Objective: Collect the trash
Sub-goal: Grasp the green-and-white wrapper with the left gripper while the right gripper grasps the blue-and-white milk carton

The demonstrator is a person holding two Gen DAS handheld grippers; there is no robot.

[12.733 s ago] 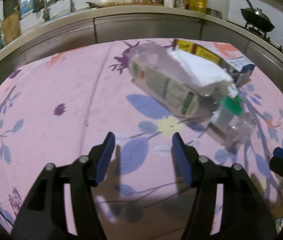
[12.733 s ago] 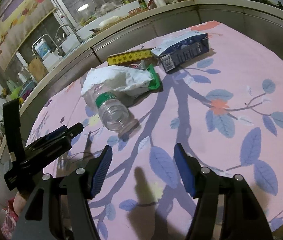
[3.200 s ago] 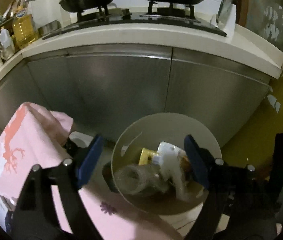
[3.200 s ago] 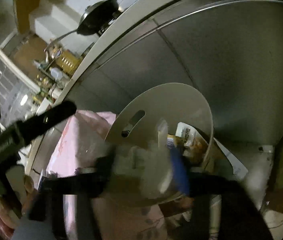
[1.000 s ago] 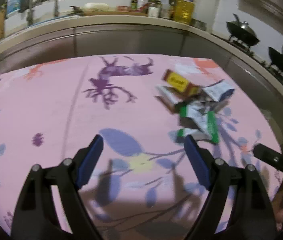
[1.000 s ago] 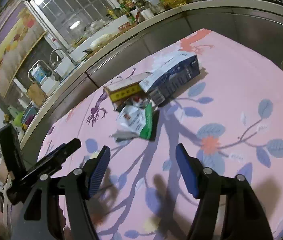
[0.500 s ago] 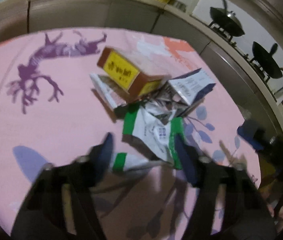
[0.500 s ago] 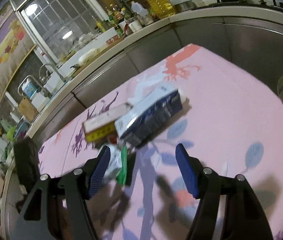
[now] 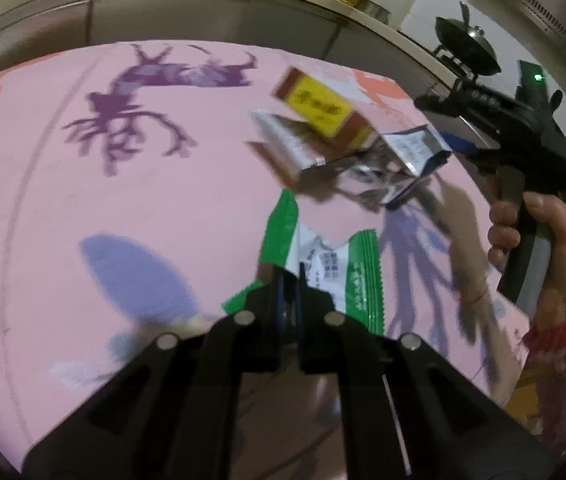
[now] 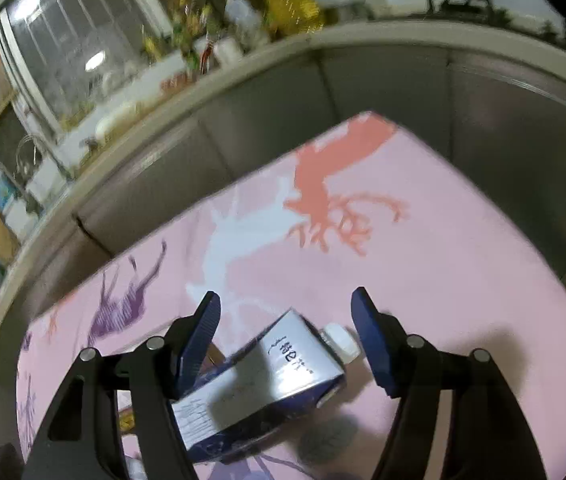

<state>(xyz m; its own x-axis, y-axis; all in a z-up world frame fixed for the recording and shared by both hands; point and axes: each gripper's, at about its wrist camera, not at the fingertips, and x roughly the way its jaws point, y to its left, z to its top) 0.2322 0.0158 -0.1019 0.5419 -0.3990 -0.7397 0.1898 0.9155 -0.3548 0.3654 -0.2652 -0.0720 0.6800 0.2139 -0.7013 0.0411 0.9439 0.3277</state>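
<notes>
Closed since a second ago: left claw (image 9: 291,280) pinching green-and-white wrapper (image 9: 331,268) on pink tabletop (image 9: 123,184), open cloth leftward. Right claw (image 10: 285,336) spread, straddling blue carton (image 10: 267,388) near far edge.

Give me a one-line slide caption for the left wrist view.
Left gripper shut on a green-and-white wrapper on the pink tablecloth, with boxes piled beyond.

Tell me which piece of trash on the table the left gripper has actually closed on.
The green-and-white wrapper: the left gripper is pinched on its near edge. The yellow-labelled box and blue carton lie ungripped.
</notes>
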